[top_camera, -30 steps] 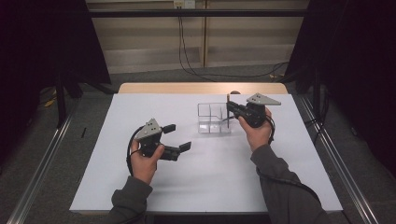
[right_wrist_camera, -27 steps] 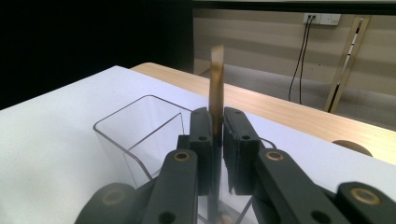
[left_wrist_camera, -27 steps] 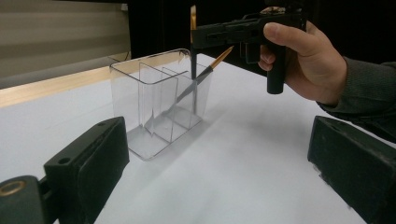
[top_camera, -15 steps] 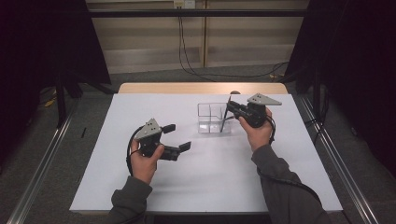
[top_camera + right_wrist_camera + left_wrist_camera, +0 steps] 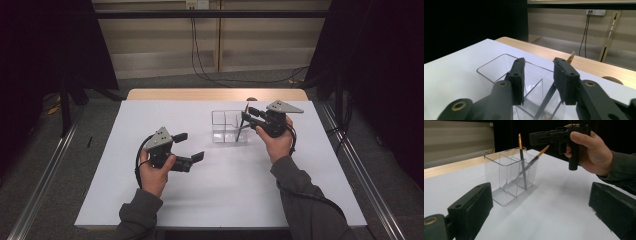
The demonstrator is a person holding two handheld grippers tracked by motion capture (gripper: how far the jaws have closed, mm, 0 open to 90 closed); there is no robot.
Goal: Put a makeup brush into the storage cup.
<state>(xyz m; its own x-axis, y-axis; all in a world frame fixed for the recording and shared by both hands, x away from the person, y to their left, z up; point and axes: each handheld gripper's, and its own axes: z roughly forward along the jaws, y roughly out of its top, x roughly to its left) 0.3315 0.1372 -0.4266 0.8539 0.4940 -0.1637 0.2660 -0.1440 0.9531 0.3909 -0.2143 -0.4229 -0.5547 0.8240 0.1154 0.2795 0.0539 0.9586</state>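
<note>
A clear divided box (image 5: 222, 131) stands right of the table's middle. Two dark-handled brushes with orange tips stand in it: one near upright (image 5: 522, 157), one leaning right (image 5: 535, 158). In the high view a brush (image 5: 241, 126) leans in the box's right end. My right gripper (image 5: 249, 115) hovers over that end. Its jaws have just been opening, and they now stand apart (image 5: 539, 75) with nothing pressed between them. The brush's handle (image 5: 547, 101) passes below the gap. My left gripper (image 5: 192, 146) rests on the table left of the box, open and empty (image 5: 541, 202).
A white sheet (image 5: 220, 200) covers the table, with a wooden strip (image 5: 215, 94) along its far edge. Metal rails (image 5: 360, 165) run along both sides. Cables hang down the back wall (image 5: 197, 55). Dark curtains flank the table.
The right gripper's jaws have parted. The brush it held upright over the box now leans in the box's right compartment. Neither hand has shifted.
</note>
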